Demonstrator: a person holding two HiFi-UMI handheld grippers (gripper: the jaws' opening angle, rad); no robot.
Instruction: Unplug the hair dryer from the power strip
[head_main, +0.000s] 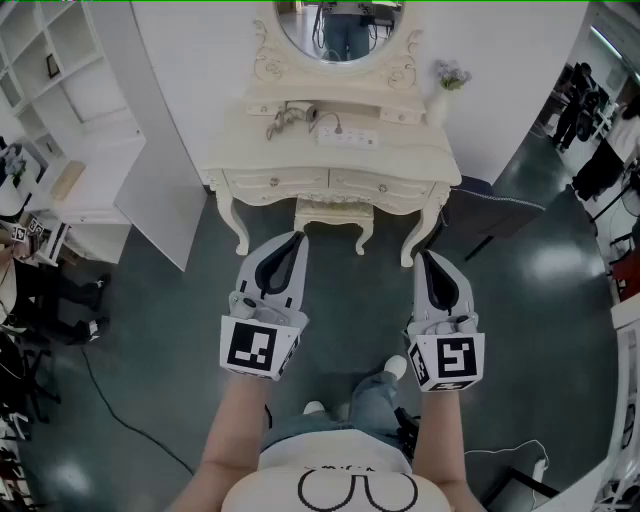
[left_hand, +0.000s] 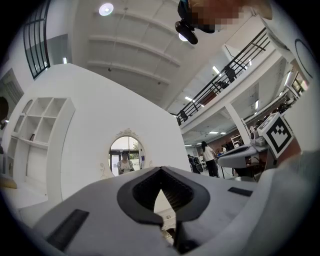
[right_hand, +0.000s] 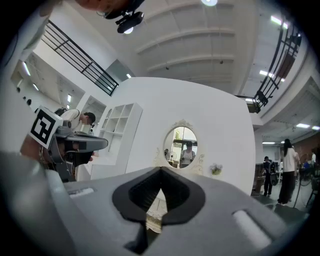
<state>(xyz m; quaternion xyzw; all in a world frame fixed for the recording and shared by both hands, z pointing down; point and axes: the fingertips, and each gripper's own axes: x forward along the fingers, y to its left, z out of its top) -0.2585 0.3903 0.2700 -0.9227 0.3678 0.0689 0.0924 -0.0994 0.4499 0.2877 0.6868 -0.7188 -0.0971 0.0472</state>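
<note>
A white power strip (head_main: 348, 136) lies on top of the cream dressing table (head_main: 420, 165) at the far side of the head view. A beige hair dryer (head_main: 285, 120) lies to its left, with a cord running to a plug (head_main: 335, 124) on the strip. My left gripper (head_main: 296, 238) and right gripper (head_main: 424, 255) are held side by side over the dark floor, well short of the table, both shut and empty. In the left gripper view the jaws (left_hand: 161, 169) meet with nothing between them. The same holds for the jaws (right_hand: 161, 170) in the right gripper view.
An oval mirror (head_main: 340, 25) stands on the table, a small stool (head_main: 333, 213) is tucked under it, and a flower vase (head_main: 445, 85) sits at its right end. White shelves (head_main: 60, 110) stand left, a dark chair (head_main: 490, 215) right. A cable (head_main: 120, 410) crosses the floor.
</note>
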